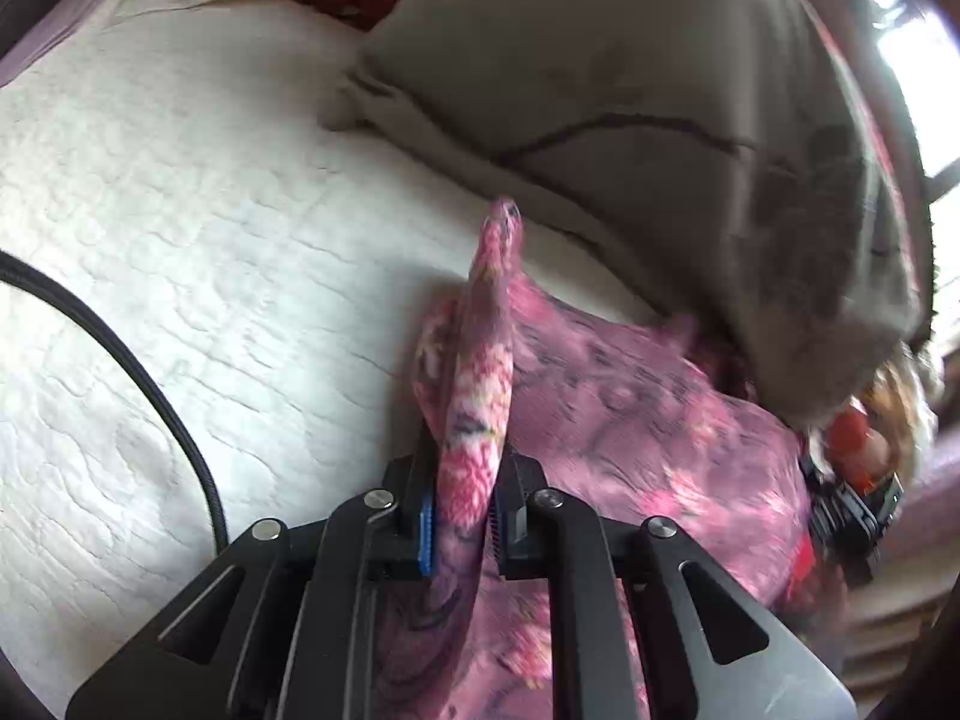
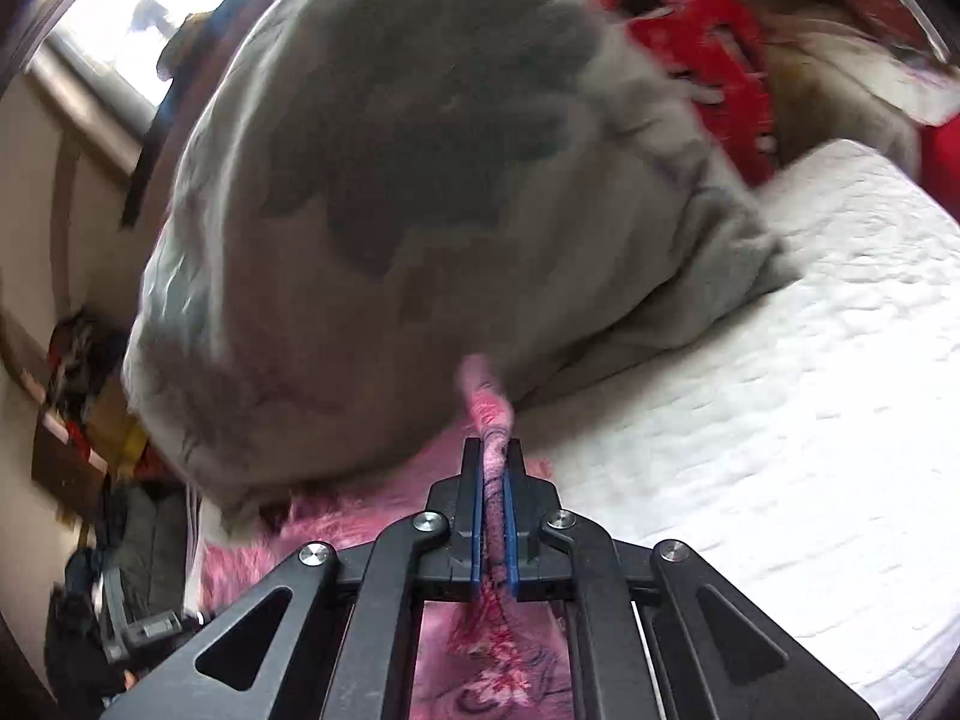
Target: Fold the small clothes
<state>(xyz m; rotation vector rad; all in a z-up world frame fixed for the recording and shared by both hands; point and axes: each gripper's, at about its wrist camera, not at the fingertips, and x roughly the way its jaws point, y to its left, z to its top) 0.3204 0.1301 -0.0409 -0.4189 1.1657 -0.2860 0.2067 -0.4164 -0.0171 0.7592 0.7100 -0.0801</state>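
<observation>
Pink floral-print garment of thin soft fabric (image 1: 630,408) lies spread and rumpled on the white quilted bed cover (image 1: 180,240), hard against a big grey-beige pillow (image 1: 630,90), and I have it by two edges at once. My left gripper (image 1: 465,516) has its jaws clenched on a ridge of the cloth that stands up between the blue pads and pokes out past them; my right gripper (image 2: 493,516) has its jaws pressed tight on a narrower pinch of the same pink fabric (image 2: 489,420). I judge the folding barely begun: both grasps are made, but no fold is laid, and the garment shows no straight crease or doubled layer that I can see. What is left, as I reckon it, is to lift, bring one edge over the other, and smooth it flat. Much escapes me. The garment's far side runs under the pillow, its near part is hidden beneath my own black linkages, so I cannot tell what sort of garment it is. Both views are smeared with blur. A red patterned cloth (image 2: 708,42) behind the pillow is cut off, and the clutter by the wall is too dim to name.
</observation>
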